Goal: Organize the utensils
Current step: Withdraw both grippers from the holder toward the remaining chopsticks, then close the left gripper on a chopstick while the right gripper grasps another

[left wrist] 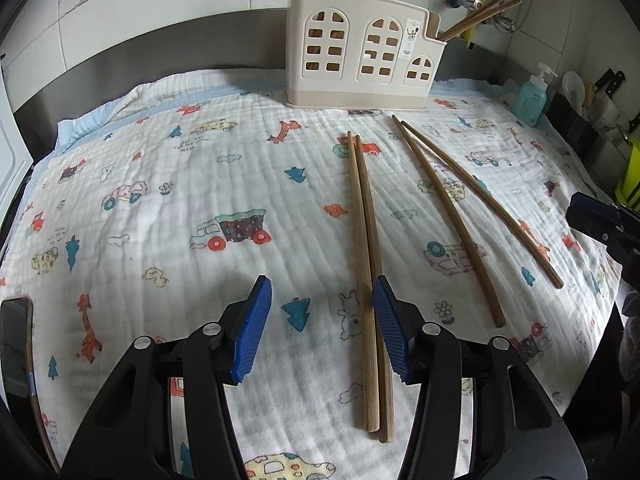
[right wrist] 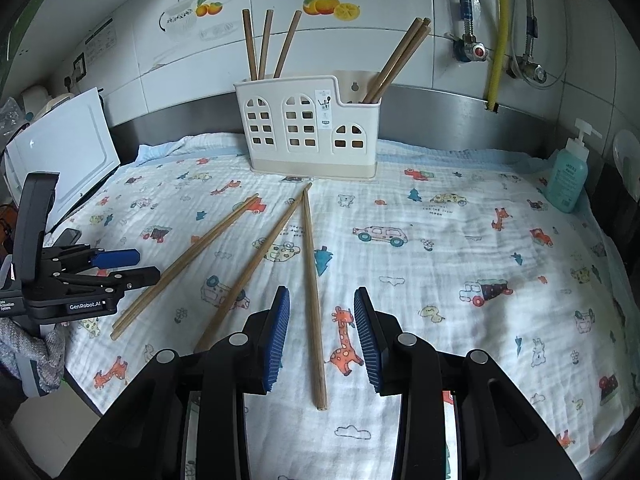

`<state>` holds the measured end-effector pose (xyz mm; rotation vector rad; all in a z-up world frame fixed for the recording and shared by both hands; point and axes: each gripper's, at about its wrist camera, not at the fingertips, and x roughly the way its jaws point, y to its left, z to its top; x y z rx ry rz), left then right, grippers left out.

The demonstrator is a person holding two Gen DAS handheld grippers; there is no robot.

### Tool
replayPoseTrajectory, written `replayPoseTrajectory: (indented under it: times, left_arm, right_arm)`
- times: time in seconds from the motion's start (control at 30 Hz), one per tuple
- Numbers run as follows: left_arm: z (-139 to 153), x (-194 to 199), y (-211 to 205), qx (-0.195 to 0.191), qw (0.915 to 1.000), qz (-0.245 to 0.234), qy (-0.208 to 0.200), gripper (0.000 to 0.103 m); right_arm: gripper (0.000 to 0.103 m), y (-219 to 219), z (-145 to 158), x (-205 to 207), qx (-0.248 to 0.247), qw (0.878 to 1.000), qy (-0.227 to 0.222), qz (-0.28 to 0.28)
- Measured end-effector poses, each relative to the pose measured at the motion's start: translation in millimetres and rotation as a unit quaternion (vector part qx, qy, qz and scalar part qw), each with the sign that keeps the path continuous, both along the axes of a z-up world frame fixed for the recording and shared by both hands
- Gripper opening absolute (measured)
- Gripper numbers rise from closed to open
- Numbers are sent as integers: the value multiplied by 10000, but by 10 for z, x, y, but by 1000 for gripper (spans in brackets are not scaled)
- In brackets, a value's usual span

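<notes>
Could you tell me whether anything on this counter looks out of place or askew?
Four chopsticks lie loose on the cloth instead of standing in the holder: a tidy pair and two splayed singles. Nothing looks spilled or damaged.

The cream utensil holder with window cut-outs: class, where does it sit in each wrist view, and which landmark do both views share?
Left wrist view: utensil holder top centre, on the cloth's far edge.
Right wrist view: utensil holder upper centre, slightly left, chopsticks standing inside.
Shared landmark: teal soap bottle to its right.
</notes>
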<state>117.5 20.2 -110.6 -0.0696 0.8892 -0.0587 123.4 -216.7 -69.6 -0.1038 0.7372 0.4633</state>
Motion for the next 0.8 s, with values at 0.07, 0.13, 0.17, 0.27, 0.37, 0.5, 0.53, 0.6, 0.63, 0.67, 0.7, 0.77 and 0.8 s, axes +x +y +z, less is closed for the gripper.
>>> replayPoseTrajectory:
  times: [0.07, 0.13, 0.17, 0.27, 0.37, 0.5, 0.53, 0.6, 0.63, 0.67, 0.7, 0.77, 0.8]
  left_arm:
    - [-14, 11, 2, -5, 10000, -3, 13, 51]
    - [-17, 18, -4, -17, 10000, -38, 23, 50]
    - [-17, 21, -15, 26, 10000, -50, 16, 50]
    - [-18, 21, -33, 67, 9999, -75, 9, 48]
    - [-15, 19, -60, 155, 9999, -61, -6, 47]
    - [-59, 25, -151, 485, 9988, -89, 7, 44]
    - [-60, 18, -169, 556, 9984, -97, -18, 43]
    - [-57, 20, -155, 529, 9986, -53, -22, 41]
    - [-55, 22, -139, 511, 9987, -24, -24, 39]
    - [-53, 20, -124, 499, 9987, 18, -25, 36]
    - [-51, 21, -108, 484, 9988, 51, -21, 35]
    - [-47, 17, -93, 486, 9988, 87, -23, 31]
    - [-44, 12, -90, 496, 9987, 107, -21, 31]
  right_arm:
    - [33, -1, -3, 7, 8, 10000, 8, -1]
    - [33, 2, -4, 11, 3, 10000, 10, -4]
    - [33, 2, -6, 14, 5, 10000, 17, -4]
    - [33, 14, -25, 25, -7, 10000, 27, 6]
    - [33, 31, -47, 27, -5, 10000, 53, 16]
    - [33, 41, -63, 17, -6, 10000, 69, 31]
    - [33, 41, -62, 12, -3, 10000, 68, 25]
    - [33, 29, -60, 9, -2, 10000, 70, 12]
    - [33, 24, -63, 10, -4, 10000, 74, 5]
    - [33, 16, -69, 10, -2, 10000, 81, -2]
    - [33, 9, -75, 11, -4, 10000, 90, -4]
    - [33, 4, -98, 13, -12, 9999, 118, -5]
    - [33, 2, -117, 17, -9, 9999, 150, 1]
